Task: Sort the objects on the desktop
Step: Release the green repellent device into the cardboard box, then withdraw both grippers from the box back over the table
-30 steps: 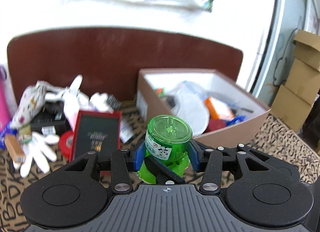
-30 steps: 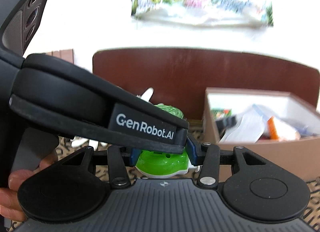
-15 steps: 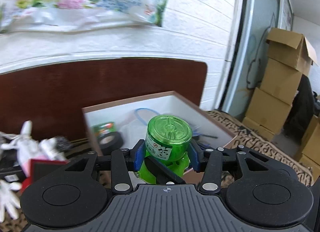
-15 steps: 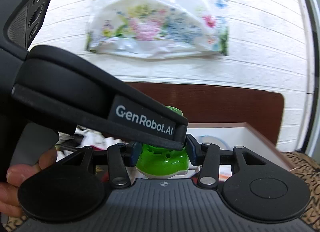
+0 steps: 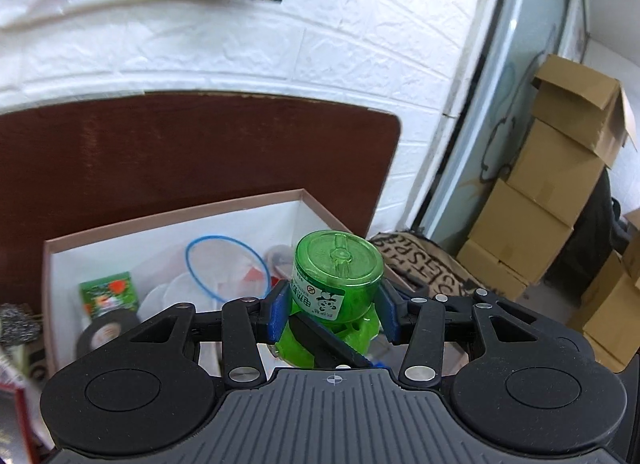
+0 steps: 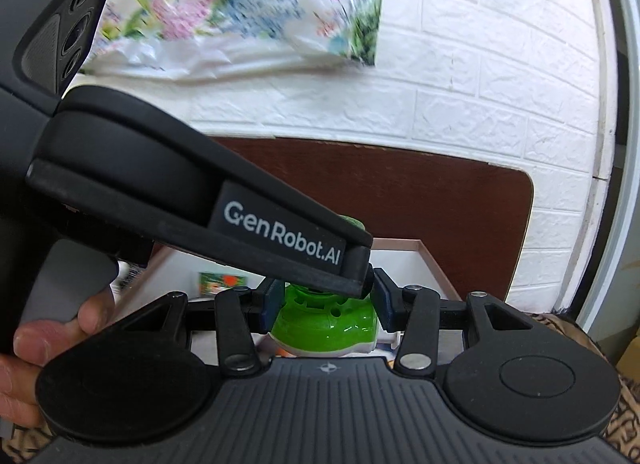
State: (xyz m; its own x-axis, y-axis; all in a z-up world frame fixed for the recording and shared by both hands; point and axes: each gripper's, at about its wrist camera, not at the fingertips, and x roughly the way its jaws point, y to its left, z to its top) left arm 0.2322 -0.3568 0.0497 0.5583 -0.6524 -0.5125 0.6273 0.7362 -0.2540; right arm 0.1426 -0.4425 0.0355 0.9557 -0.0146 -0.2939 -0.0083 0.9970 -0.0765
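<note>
Left wrist view has swung since a second ago: back then the clutter beside the box filled its left side, and now the box [image 5: 176, 220] sits straight ahead, with the room's stacked cartons [image 5: 560, 192] at the right. The left gripper [image 5: 332, 310] is clamped on the upper, clear green barrel of the green device [image 5: 338, 276], blue pads [image 5: 276, 314] pressing both sides. In the right wrist view the right gripper [image 6: 326, 308] is closed on the same device's rounded green base [image 6: 326, 326], with the left tool crossing over it and a hand [image 6: 44, 348] on its grip. So both hands carry one object together, held above the box's near edge, over the tape roll [image 5: 108, 334], blue ring [image 5: 228, 268] and green packet [image 5: 108, 292] already inside. I'd judge the carry is nearly over and what remains is lowering and releasing it into the box; two grips letting go unevenly could tip it.
</note>
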